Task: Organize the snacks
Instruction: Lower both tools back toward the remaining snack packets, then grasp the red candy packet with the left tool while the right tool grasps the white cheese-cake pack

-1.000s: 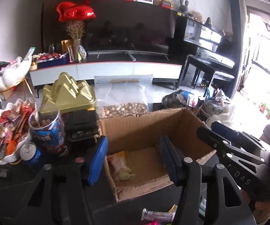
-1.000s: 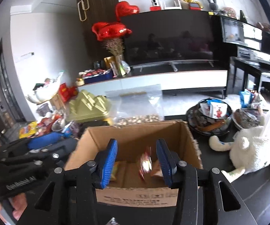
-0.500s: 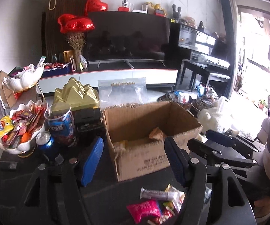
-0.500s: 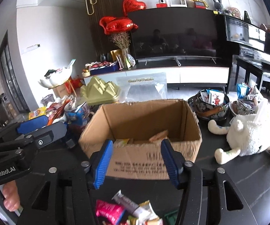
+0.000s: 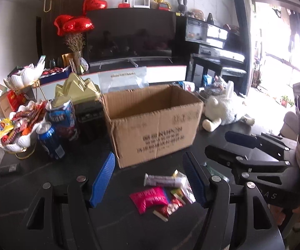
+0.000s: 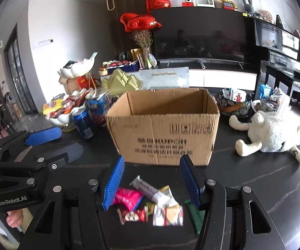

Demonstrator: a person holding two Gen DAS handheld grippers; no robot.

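An open cardboard box (image 5: 152, 123) (image 6: 164, 129) stands on the dark table. In front of it lies a small pile of snack packets: a pink packet (image 5: 149, 199) (image 6: 127, 198), a grey bar (image 5: 160, 180) (image 6: 144, 187) and a red-and-white candy (image 6: 132, 215). My left gripper (image 5: 150, 182) is open and empty, just above the pile; it also shows at the left of the right wrist view (image 6: 43, 135). My right gripper (image 6: 150, 182) is open and empty over the pile; it shows at the right of the left wrist view (image 5: 241, 143).
Left of the box stand blue cans (image 5: 48, 137), a black tin (image 5: 89, 114), a gold pyramid box (image 5: 77, 89) and a white shell bowl of snacks (image 5: 18, 125). A white plush toy (image 6: 273, 133) and a bowl of packets (image 6: 233, 102) lie to the right.
Both grippers have pulled back from over the box and come down toward the snack pile in front of it. A packet fell from the right gripper into the box.
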